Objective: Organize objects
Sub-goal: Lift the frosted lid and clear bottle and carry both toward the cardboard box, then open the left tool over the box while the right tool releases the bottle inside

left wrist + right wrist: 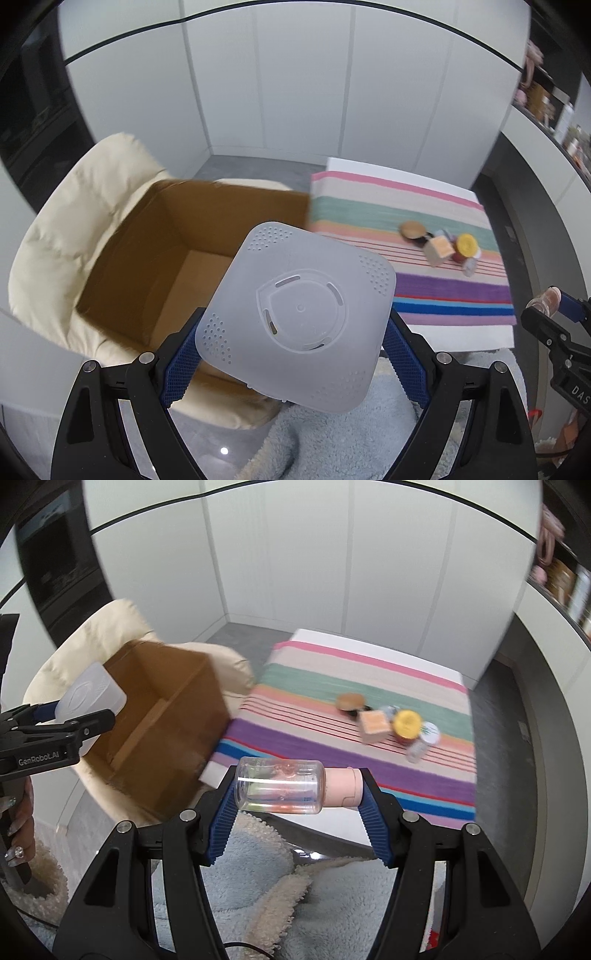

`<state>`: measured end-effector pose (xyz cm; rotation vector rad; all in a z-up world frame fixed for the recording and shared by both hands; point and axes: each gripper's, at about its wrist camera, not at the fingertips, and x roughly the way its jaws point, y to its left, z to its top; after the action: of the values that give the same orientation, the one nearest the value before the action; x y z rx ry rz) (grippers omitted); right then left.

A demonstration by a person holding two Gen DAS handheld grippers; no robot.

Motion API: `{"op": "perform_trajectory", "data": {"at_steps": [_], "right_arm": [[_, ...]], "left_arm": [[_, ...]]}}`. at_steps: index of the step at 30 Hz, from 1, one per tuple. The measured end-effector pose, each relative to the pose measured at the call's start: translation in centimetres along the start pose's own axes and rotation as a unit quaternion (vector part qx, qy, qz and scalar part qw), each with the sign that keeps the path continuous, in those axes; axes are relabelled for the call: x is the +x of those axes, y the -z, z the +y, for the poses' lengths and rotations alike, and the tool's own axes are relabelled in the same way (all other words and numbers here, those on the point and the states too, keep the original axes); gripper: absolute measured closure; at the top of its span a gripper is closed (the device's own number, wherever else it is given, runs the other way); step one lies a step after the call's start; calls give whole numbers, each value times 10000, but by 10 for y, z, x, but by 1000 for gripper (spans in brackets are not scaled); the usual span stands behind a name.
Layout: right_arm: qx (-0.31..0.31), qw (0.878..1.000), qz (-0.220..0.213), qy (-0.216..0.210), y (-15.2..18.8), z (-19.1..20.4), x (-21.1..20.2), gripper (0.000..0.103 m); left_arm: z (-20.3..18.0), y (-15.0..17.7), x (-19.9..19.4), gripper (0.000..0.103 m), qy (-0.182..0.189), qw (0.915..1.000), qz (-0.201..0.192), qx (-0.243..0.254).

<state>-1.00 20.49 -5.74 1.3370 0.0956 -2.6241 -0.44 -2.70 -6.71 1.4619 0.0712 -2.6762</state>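
**Both tools carrying items beside the open box**

Currently, at the left of the left wrist view, an open cardboard box [155,258] is sitting on a cream cushion [74,236], its inside looking bare where it shows. At the centre of that frame the left tool [295,350] is grasping a translucent white square container [299,314] by two opposite sides, its perforated underside facing the camera and overlapping the box's near right corner. To the right, a striped cloth [406,221] is covering the desk [472,336], and a small cluster of items is lying on it, among them a yellow-lidded jar [466,244] and a tan cube [439,250].

In the right wrist view, at lower centre, the right tool [295,790] is clenching a clear bottle [280,786] lying sideways, one pad on its base and the other on its pink cap [341,786], in front of the desk's near edge.
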Motion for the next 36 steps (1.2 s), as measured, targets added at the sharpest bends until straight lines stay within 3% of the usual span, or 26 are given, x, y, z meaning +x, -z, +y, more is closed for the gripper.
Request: {"op": "perform_trajectory", "data": {"at_steps": [9,20,32,34,35,36], "right_arm": [[-812,9946,121,-631,-16,86,24,39],[-1774,9756,338,-1251,-23,193,56,39],[-1751,9770,576,-1071,-53,224,131,39],[-1735,9775,561,-1060,-57,226,139,26],[-1735,9786,546,-959,-59,227,142,3],[-1732,9798,498,-861,-60,227,142,0]], "left_arm": [[84,27,-5,12,-473,9962,58,-727],[149,37,2,12,-915,9880,-53,-1243],[168,9,65,12,-880,9866,241,-1351],[169,7,68,12,-1077,9866,183,-1210],[169,5,69,12,-1141,9867,177,-1144],[169,5,70,12,-1145,9870,175,-1115]]}}
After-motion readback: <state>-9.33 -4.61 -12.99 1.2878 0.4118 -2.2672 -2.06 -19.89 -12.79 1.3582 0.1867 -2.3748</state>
